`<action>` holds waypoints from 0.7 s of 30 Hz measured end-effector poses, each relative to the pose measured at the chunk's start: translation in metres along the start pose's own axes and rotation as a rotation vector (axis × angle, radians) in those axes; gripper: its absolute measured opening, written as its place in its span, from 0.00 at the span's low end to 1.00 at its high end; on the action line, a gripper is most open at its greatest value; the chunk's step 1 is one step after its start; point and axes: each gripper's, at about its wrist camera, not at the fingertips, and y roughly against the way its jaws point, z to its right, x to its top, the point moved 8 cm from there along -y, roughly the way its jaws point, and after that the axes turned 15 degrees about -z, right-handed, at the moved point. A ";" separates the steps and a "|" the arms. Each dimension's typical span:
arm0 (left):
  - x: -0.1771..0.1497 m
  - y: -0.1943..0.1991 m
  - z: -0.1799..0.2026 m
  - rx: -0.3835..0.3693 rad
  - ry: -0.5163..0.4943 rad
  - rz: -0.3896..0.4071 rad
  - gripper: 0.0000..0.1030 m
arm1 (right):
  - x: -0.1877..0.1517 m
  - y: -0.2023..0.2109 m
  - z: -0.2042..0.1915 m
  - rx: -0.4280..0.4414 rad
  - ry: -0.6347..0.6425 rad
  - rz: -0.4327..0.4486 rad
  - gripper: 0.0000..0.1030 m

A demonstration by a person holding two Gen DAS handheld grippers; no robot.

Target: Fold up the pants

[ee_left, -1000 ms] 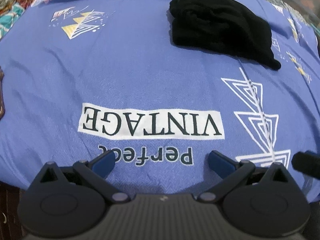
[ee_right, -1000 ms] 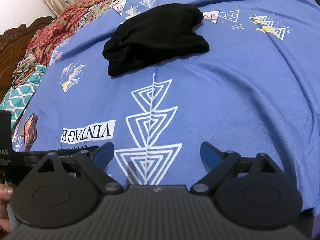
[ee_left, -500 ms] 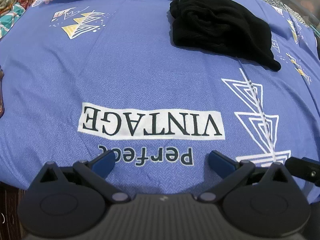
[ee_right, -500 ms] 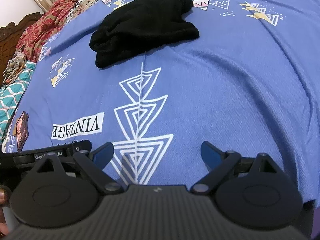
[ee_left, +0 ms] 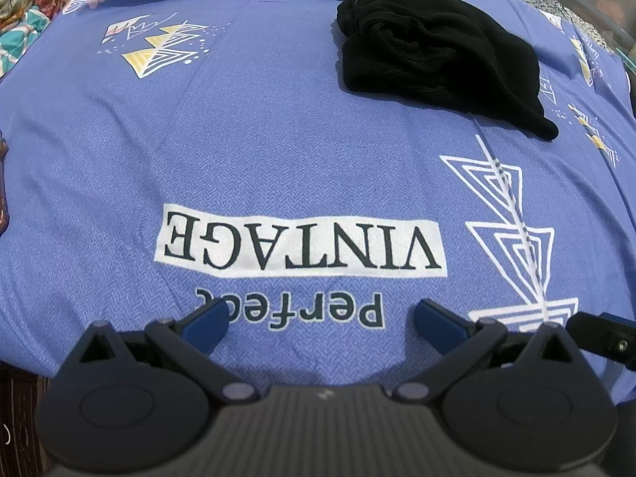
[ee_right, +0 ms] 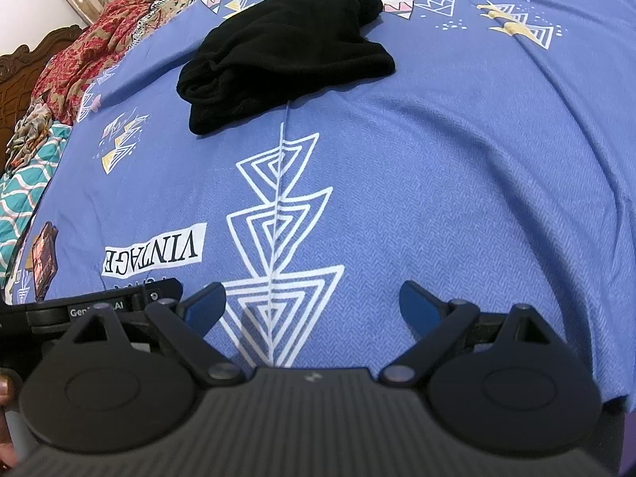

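Note:
Black pants [ee_left: 437,55] lie in a crumpled heap at the far side of the blue bedsheet [ee_left: 258,151]; they also show in the right wrist view [ee_right: 282,55]. My left gripper [ee_left: 320,316] is open and empty, low over the near edge of the bed by the "Perfect VINTAGE" print. My right gripper [ee_right: 312,304] is open and empty, over the white triangle print, to the right of the left gripper. Both are well short of the pants.
Red patterned and teal fabrics [ee_right: 59,79] are piled at the left by a carved wooden headboard [ee_right: 24,63]. A small dark card-like object [ee_right: 41,260] lies at the sheet's left edge. The left gripper's body [ee_right: 91,310] sits close beside the right one.
Both grippers have shifted slightly; in the right wrist view the pants moved down and right in frame. Both jaws stayed open.

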 end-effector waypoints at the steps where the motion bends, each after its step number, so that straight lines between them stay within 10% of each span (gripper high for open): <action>1: 0.000 0.000 0.000 0.001 0.000 0.001 1.00 | 0.000 0.000 0.000 0.000 0.000 0.000 0.93; 21: 0.000 -0.001 0.000 0.003 -0.002 -0.002 1.00 | 0.000 -0.001 0.001 0.004 -0.005 -0.005 0.93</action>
